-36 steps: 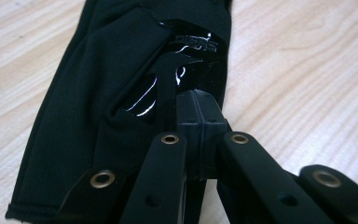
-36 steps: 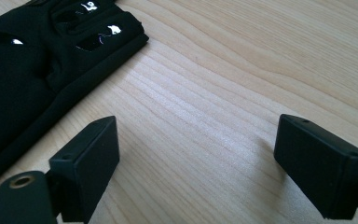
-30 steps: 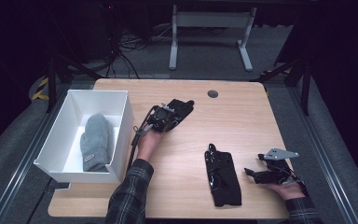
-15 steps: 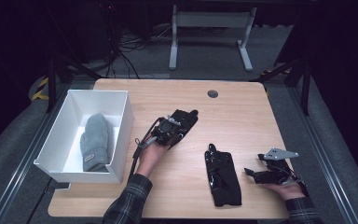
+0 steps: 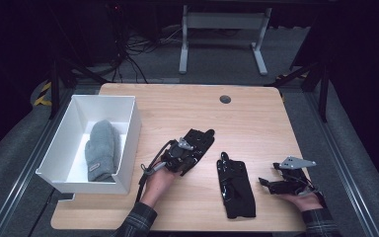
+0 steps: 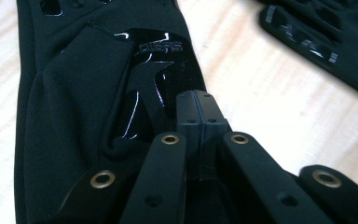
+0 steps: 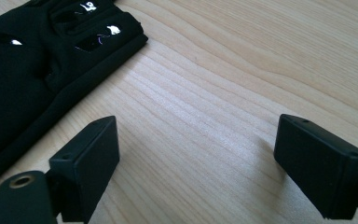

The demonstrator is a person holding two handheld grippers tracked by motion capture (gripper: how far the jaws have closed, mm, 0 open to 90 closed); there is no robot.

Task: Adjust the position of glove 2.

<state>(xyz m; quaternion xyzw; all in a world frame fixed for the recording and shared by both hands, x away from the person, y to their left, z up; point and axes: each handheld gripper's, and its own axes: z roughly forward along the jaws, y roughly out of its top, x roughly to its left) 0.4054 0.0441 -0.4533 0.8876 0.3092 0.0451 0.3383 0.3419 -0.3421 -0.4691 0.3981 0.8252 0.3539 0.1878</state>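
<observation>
My high view looks forward and down from above the near edge of the desk [image 5: 256, 118], far enough back to take in the whole top and the floor beyond. My left tool [image 6: 198, 122] camera sits very close, looking along its jaws onto a black glove [image 6: 98, 107]. My right tool [image 7: 198, 165] camera rides low, grazing the bare wood. The second black glove [image 5: 237, 185] lying flat appears in the high view and at the left edge of the right tool view.

Black gloves [image 5: 235, 185], grey mitten [image 5: 100, 150]
</observation>
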